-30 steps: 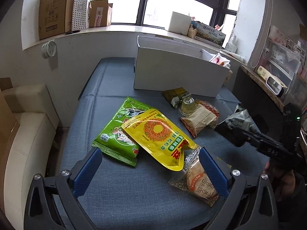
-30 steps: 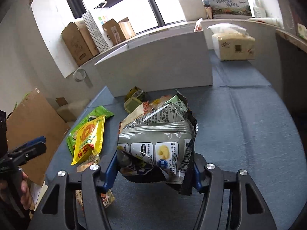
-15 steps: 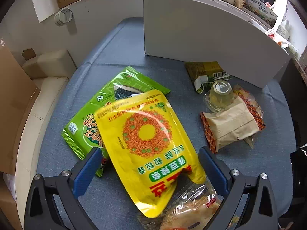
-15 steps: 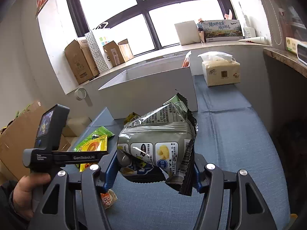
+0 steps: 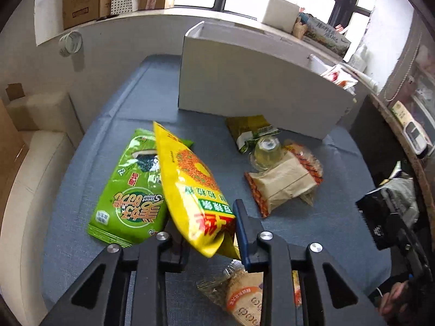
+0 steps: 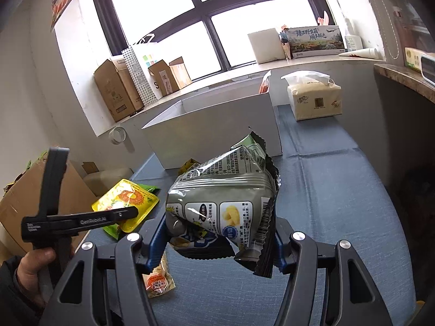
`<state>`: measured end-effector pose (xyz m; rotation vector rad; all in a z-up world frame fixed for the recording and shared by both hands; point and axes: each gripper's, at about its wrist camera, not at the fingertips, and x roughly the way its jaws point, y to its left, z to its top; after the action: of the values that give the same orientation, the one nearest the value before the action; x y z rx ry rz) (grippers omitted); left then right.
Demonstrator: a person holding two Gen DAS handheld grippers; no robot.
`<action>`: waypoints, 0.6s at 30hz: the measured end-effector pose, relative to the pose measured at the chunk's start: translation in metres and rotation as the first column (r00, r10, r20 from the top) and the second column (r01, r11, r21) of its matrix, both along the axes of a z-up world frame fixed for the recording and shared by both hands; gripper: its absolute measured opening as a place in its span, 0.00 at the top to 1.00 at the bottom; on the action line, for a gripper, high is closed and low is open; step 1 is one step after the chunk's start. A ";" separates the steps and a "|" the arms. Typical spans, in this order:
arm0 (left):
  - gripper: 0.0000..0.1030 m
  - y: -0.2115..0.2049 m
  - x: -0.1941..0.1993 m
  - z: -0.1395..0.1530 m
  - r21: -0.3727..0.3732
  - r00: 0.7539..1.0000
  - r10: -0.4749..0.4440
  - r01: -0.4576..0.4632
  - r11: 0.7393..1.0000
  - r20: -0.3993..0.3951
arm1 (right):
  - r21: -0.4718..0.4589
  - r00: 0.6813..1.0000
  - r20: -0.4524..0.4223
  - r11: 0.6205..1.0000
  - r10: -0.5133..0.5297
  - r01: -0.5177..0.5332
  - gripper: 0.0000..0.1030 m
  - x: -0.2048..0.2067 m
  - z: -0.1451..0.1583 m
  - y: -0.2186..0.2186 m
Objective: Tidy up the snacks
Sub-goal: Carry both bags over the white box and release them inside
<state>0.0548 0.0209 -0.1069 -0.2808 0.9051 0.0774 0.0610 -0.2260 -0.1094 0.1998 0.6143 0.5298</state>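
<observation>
My left gripper (image 5: 206,233) is shut on the near end of a yellow snack bag (image 5: 190,184) and holds it tilted up off the blue table. A green snack bag (image 5: 130,190) lies flat beside it on the left. My right gripper (image 6: 220,241) is shut on a grey chip bag (image 6: 220,190) and holds it above the table. A white open box (image 5: 258,92) stands at the back of the table, also in the right wrist view (image 6: 217,130). The left gripper and yellow bag (image 6: 127,201) show in the right wrist view.
A brown paper snack pack (image 5: 285,184), a jelly cup (image 5: 267,150) and a dark green packet (image 5: 250,131) lie before the box. A clear cracker pack (image 5: 239,293) lies under my left gripper. A tissue pack (image 6: 315,99) sits at the back right. Cardboard boxes (image 6: 119,89) stand on the sill.
My left gripper has come down and shut on the yellow bag, lifting its near end off the green bag. My right gripper keeps hold of the grey bag, raised a little.
</observation>
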 end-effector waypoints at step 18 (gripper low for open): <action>0.71 -0.007 0.026 0.091 0.149 0.952 -0.173 0.138 0.979 0.253 | 0.006 0.995 0.088 0.998 0.055 -0.056 0.35 0.017 0.036 0.015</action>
<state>0.0806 0.0135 -0.0156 -0.0945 0.6499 -0.0472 0.0777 -0.2106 -0.0731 0.1664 0.5335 0.5919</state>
